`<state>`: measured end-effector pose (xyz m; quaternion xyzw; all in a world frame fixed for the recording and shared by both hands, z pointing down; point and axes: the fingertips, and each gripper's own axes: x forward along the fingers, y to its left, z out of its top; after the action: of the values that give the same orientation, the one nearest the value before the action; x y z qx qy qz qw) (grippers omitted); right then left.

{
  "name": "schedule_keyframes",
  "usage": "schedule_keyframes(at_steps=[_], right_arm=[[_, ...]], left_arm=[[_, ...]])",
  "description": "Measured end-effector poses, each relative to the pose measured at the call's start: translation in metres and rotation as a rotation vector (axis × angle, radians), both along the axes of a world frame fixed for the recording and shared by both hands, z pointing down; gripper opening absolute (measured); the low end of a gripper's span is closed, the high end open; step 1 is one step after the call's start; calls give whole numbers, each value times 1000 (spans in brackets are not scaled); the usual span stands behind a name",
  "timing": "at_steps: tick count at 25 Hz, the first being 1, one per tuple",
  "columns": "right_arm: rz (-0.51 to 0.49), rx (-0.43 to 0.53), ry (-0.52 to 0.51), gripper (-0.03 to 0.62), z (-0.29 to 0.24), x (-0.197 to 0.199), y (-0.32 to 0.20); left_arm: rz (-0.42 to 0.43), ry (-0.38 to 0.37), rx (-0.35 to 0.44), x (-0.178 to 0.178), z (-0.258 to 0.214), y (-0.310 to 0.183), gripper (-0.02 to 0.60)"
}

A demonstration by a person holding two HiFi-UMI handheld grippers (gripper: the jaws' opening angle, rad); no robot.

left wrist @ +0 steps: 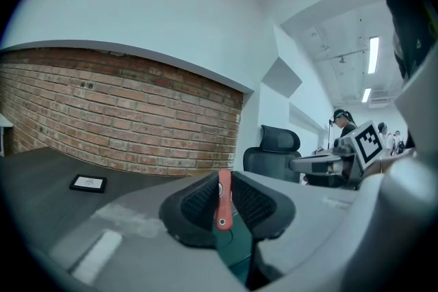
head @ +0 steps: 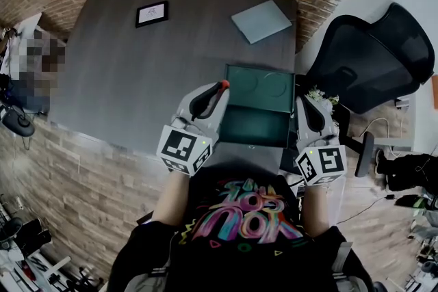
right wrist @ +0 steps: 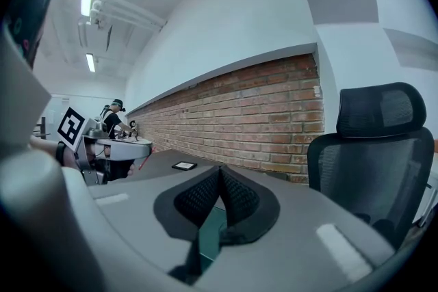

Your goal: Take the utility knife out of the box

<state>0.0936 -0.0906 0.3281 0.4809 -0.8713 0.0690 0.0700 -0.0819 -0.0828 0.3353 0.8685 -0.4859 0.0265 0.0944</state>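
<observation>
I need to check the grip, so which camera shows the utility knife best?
The left gripper view: the red utility knife stands clamped between the left gripper's pads, close up. The head view shows only its end poking past the jaws. The right gripper view shows it too small to judge.

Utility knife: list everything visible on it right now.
The utility knife shows as a slim red strip, plastic or painted metal by its look, with a small round rivet or hole near its lower end. It stands edge-on, roughly upright, clamped between the black ribbed pads of the left gripper. In the head view only its red end pokes past the jaws, beside the left edge of the open green box. No blade can be made out.
</observation>
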Motion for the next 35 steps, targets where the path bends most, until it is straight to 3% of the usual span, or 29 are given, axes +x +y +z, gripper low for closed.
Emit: schedule_keyframes(at_steps=[35], right_arm=[[-60, -43, 20, -2, 17, 4, 4]], left_arm=[[68, -43, -58, 21, 17, 1, 60]])
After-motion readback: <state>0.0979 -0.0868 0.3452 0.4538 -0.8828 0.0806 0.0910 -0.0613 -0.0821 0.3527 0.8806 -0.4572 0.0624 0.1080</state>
